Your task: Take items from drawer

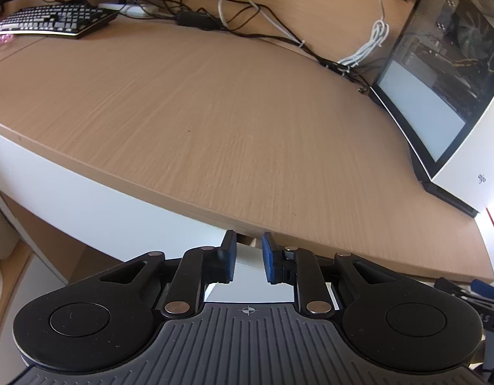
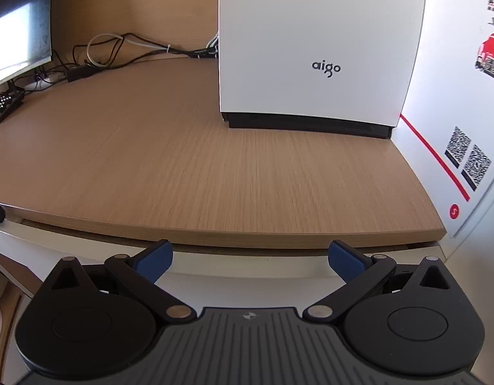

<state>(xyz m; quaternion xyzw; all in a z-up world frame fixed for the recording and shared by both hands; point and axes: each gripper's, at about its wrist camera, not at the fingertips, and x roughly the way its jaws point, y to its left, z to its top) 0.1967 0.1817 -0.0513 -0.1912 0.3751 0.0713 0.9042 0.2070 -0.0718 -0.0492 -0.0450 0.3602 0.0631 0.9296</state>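
The white drawer front (image 1: pixel 86 211) sits just under the wooden desk top (image 1: pixel 215 112); nothing inside the drawer shows. My left gripper (image 1: pixel 249 258) is up against the drawer's top edge, below the desk lip. Its blue pads (image 1: pixel 231 256) stand only a narrow gap apart, with a strip of white front between them. Whether they press on it is unclear. In the right wrist view the same white front (image 2: pixel 247 282) runs below the desk edge (image 2: pixel 247 234). My right gripper (image 2: pixel 250 261) hangs in front of it, open wide, with nothing between its fingers.
A white aigo computer case (image 2: pixel 311 48) stands on the desk at the right, beside a white panel with QR codes (image 2: pixel 465 157). Cables (image 1: pixel 247 16), a keyboard (image 1: pixel 51 21) and a monitor (image 2: pixel 16 38) lie at the back left.
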